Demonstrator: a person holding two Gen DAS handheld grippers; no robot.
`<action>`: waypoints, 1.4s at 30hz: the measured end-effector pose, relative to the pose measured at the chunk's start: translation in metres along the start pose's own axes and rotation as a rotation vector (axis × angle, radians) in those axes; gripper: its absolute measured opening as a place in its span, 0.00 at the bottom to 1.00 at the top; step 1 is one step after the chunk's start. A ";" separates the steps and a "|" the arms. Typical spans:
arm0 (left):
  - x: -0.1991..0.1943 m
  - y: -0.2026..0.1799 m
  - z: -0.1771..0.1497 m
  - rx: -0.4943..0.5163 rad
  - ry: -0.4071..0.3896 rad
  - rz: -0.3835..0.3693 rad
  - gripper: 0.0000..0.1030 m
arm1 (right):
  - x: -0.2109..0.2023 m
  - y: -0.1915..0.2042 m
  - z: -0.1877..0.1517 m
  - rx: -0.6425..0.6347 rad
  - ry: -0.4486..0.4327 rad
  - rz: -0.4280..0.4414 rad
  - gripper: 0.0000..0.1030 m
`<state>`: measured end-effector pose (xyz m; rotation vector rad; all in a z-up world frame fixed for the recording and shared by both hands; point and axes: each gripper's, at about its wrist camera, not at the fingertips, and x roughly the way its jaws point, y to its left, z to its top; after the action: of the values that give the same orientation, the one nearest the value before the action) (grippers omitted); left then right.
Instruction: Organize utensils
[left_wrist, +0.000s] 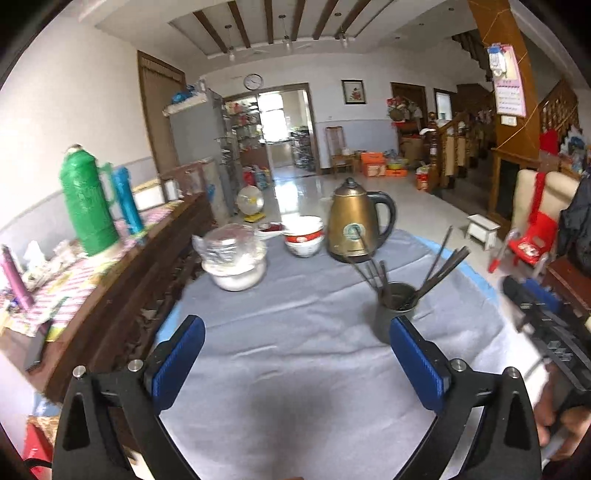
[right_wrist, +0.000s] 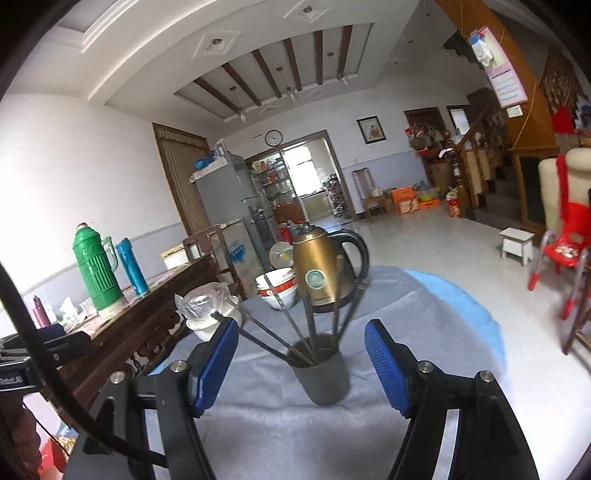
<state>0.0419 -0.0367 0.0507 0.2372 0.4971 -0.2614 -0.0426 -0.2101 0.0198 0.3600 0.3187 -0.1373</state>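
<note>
A dark grey cup (right_wrist: 325, 373) stands upright on the grey tablecloth (right_wrist: 280, 424) and holds several dark chopsticks (right_wrist: 275, 338) that fan out of its mouth. My right gripper (right_wrist: 302, 326) is open, and the cup sits just ahead between its blue pads (right_wrist: 388, 369) without touching either. In the left wrist view the same cup (left_wrist: 395, 314) is ahead to the right, partly behind the right pad. My left gripper (left_wrist: 297, 325) is open wide over bare cloth, holding nothing. The right gripper's body (left_wrist: 546, 325) shows at the right edge there.
A brass-coloured kettle (left_wrist: 354, 225), stacked red-and-white bowls (left_wrist: 304, 236) and a plastic-covered white bowl (left_wrist: 236, 258) stand at the table's far side. A wooden sideboard (left_wrist: 122, 280) on the left carries a green thermos (left_wrist: 86, 199) and a blue bottle (left_wrist: 127, 199). A red chair (right_wrist: 565, 243) stands at right.
</note>
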 end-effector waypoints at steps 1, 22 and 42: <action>-0.005 0.001 -0.003 0.007 -0.005 0.031 0.97 | -0.011 0.001 0.000 0.001 0.001 -0.003 0.72; -0.056 0.034 -0.020 0.021 -0.064 0.178 0.97 | -0.093 0.058 -0.003 -0.072 0.014 -0.018 0.72; -0.068 0.040 -0.032 0.032 -0.079 0.247 0.97 | -0.092 0.064 -0.022 -0.010 0.049 -0.037 0.72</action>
<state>-0.0176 0.0231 0.0632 0.3152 0.3807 -0.0381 -0.1238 -0.1358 0.0514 0.3482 0.3740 -0.1635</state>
